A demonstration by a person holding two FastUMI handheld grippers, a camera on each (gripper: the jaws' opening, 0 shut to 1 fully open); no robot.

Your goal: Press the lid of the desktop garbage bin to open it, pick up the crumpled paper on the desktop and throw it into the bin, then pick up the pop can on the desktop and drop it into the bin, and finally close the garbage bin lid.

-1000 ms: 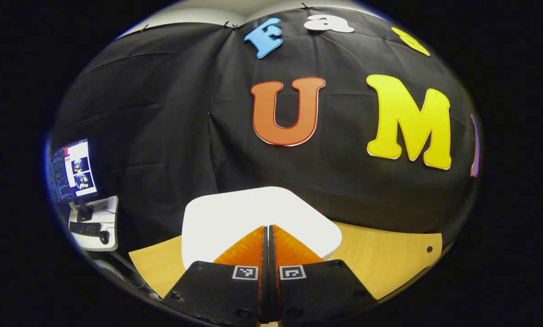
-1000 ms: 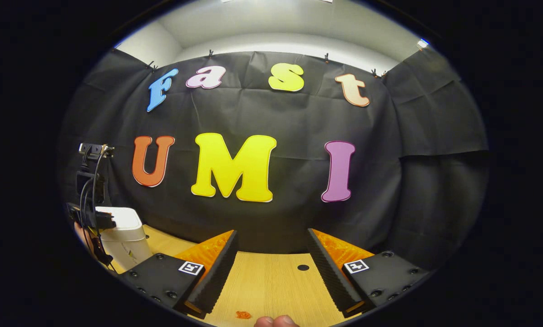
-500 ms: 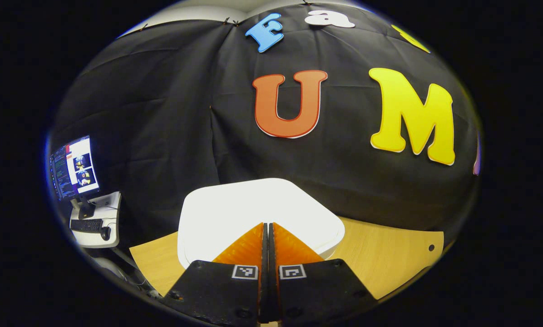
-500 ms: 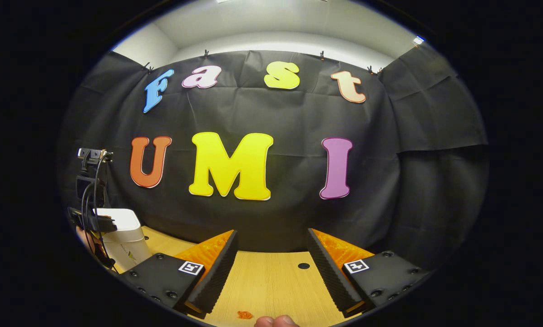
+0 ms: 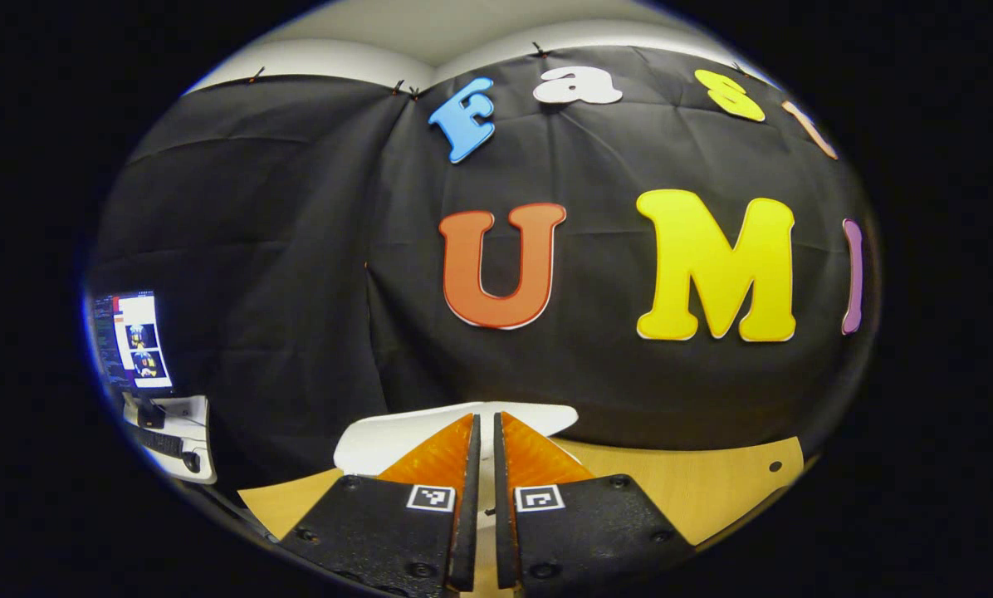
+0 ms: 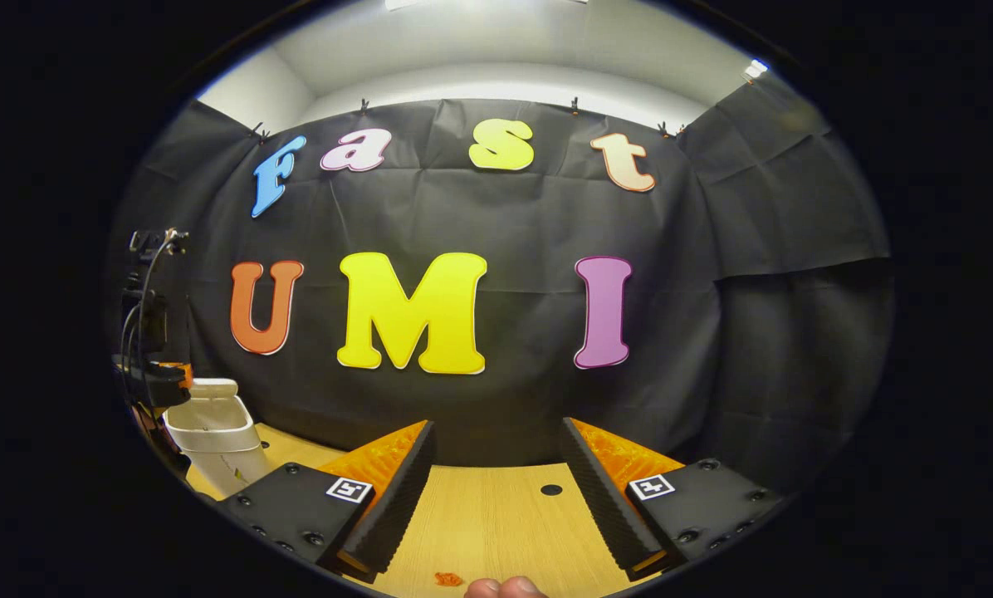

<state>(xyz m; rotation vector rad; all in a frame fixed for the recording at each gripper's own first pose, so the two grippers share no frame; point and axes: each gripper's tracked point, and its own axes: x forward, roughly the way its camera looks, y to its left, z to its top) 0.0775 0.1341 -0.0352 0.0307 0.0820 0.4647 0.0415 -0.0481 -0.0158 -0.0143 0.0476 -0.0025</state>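
Left gripper view: the left gripper (image 5: 481,432) points at the white garbage bin (image 5: 380,440) just ahead on the wooden desktop (image 5: 696,490); its two fingers stand nearly together with a thin gap, gripping nothing; a monitor (image 5: 131,340) and keyboard (image 5: 160,443) sit on a side table far left.

Right gripper view: the right gripper (image 6: 496,436) hangs over bare desktop (image 6: 496,515), fingers spread wide and empty; the garbage bin (image 6: 214,436) stands far left with its lid (image 6: 211,388) raised, the left gripper (image 6: 152,378) beside it; a small orange scrap (image 6: 445,578) lies on the desktop at the bottom edge, near a person's fingertips (image 6: 505,588).
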